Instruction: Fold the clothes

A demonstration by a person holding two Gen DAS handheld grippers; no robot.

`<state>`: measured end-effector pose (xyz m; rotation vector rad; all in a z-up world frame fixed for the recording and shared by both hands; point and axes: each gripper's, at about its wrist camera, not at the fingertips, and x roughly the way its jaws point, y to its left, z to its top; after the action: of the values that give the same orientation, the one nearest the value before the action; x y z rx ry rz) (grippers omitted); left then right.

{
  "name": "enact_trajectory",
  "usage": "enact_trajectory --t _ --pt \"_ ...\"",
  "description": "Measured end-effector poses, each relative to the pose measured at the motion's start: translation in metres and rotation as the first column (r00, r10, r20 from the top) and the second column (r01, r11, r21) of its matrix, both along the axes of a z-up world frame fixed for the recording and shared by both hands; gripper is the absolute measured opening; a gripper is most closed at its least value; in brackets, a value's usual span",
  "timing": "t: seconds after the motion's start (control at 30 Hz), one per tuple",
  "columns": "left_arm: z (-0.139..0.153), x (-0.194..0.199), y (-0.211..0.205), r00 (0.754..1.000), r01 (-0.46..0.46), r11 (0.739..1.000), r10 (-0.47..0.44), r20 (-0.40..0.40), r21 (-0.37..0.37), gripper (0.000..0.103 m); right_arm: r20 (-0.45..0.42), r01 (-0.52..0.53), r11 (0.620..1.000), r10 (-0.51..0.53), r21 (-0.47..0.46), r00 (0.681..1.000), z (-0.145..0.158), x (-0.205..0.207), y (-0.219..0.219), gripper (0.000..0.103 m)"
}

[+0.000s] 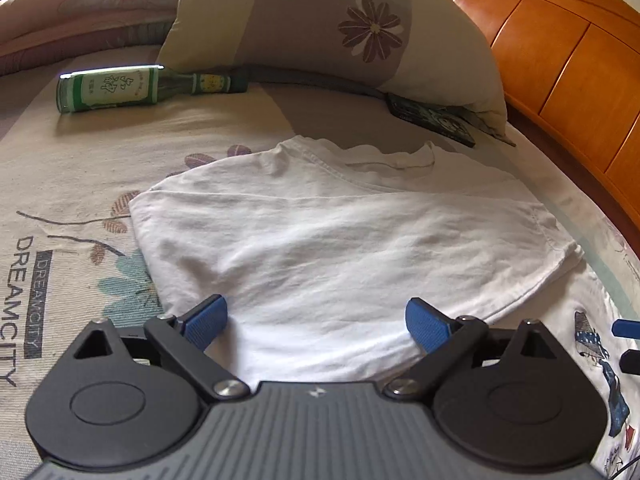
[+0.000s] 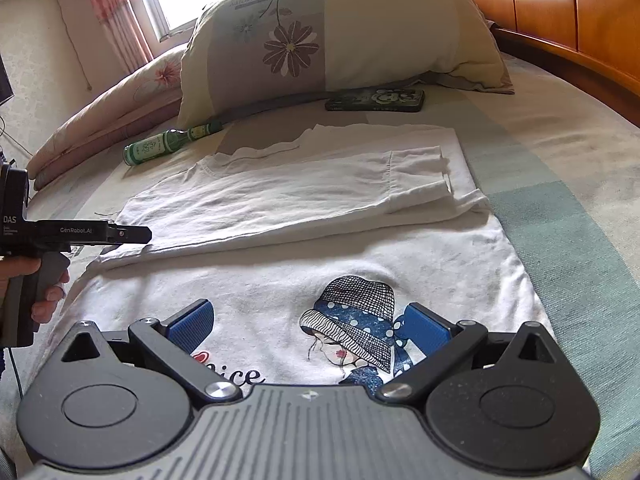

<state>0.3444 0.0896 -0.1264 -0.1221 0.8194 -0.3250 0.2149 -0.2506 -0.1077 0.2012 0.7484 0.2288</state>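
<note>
White T-shirt [image 2: 304, 216]: lying partly folded on the bed [image 2: 560, 168], printed side showing. Left claw [image 1: 316, 322] and right claw [image 2: 306, 326]: both hovering released above it, grasping nothing. Green bottle [image 1: 140, 88], phone [image 2: 376, 100]: lying near the pillow [image 2: 340, 32].

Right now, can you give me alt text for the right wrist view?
The open right hand-held gripper hovers over a partly folded white cotton T-shirt with a hat-wearing girl print, on a bed. Beyond lie a green glass bottle, a dark phone and a floral pillow.
</note>
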Motion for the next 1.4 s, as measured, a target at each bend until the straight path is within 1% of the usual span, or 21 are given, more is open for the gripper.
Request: enact_trajectory --t 0.03,0.1,0.2,0.27,0.43,0.53,0.6,0.67,0.73,0.83,0.93,1.0,1.17,1.3,1.4 --pt "0.001 -0.002 0.004 1.0 0.001 1.0 -0.001 -0.003 -0.008 0.096 -0.001 0.001 1.0 -0.001 0.001 1.0 0.0 0.0 -0.001 0.103" --pt "0.011 -0.008 0.007 1.0 -0.019 1.0 0.019 -0.012 0.003 0.096 -0.007 0.007 1.0 -0.007 0.0 1.0 -0.002 0.001 -0.004 0.103" --pt "0.032 -0.025 -0.005 1.0 -0.023 0.991 0.021 0.024 0.132 0.095 -0.011 0.016 1.0 -0.016 0.008 1.0 0.0 0.0 -0.006 0.103" --pt "0.035 -0.042 -0.018 1.0 0.009 0.988 -0.013 0.025 0.154 0.095 -0.013 0.018 1.0 -0.018 0.006 1.0 0.002 -0.002 -0.007 0.103" --pt "0.044 -0.086 -0.049 0.995 0.091 0.973 -0.098 0.026 0.21 0.096 -0.004 0.008 0.999 -0.008 -0.038 1.0 0.021 -0.023 -0.01 0.103" --pt "0.049 -0.113 -0.068 0.989 0.139 0.96 -0.149 0.024 0.243 0.096 -0.046 -0.03 0.996 0.026 -0.079 0.999 0.028 -0.034 -0.013 0.103" --pt "0.052 -0.13 -0.08 0.984 0.166 0.95 -0.178 0.021 0.265 0.096 -0.067 -0.057 0.989 0.048 -0.135 0.997 0.023 -0.037 -0.014 0.103" --pt "0.046 -0.145 -0.089 0.986 0.157 0.947 -0.168 0.015 0.279 0.096 -0.068 -0.069 0.977 0.056 -0.202 0.996 0.014 -0.039 -0.014 0.103" --pt "0.04 -0.159 -0.095 0.989 0.141 0.952 -0.15 0.011 0.27 0.096 -0.119 -0.111 0.964 0.085 -0.241 0.989 0.001 -0.034 -0.014 0.103" --pt "0.03 -0.178 -0.101 0.993 0.112 0.959 -0.116 -0.002 0.26 0.096 -0.179 -0.146 0.959 0.104 -0.244 0.978 -0.015 -0.032 -0.016 0.103" --pt "0.016 -0.192 -0.104 0.996 0.083 0.963 -0.077 -0.032 0.257 0.097 -0.167 -0.174 0.943 0.13 -0.285 0.977 -0.021 -0.037 -0.012 0.103" --pt "0.013 -0.203 -0.103 0.999 0.05 0.964 -0.054 0.007 0.26 0.101 -0.168 -0.158 0.948 0.114 -0.277 0.979 -0.021 -0.037 -0.013 0.103" --pt "0.012 -0.221 -0.1 1.0 -0.029 0.97 0.028 0.005 0.241 0.102 -0.158 -0.142 0.949 0.1 -0.281 0.982 -0.022 -0.038 -0.011 0.103" --pt "0.009 -0.242 -0.103 1.0 -0.028 0.964 0.023 0.02 0.265 0.102 -0.137 -0.133 0.95 0.097 -0.284 0.986 -0.022 -0.041 -0.011 0.103" --pt "0.01 -0.254 -0.098 0.998 -0.058 0.969 0.057 0.008 0.241 0.102 -0.129 -0.113 0.952 0.079 -0.285 0.989 -0.022 -0.046 -0.012 0.103"
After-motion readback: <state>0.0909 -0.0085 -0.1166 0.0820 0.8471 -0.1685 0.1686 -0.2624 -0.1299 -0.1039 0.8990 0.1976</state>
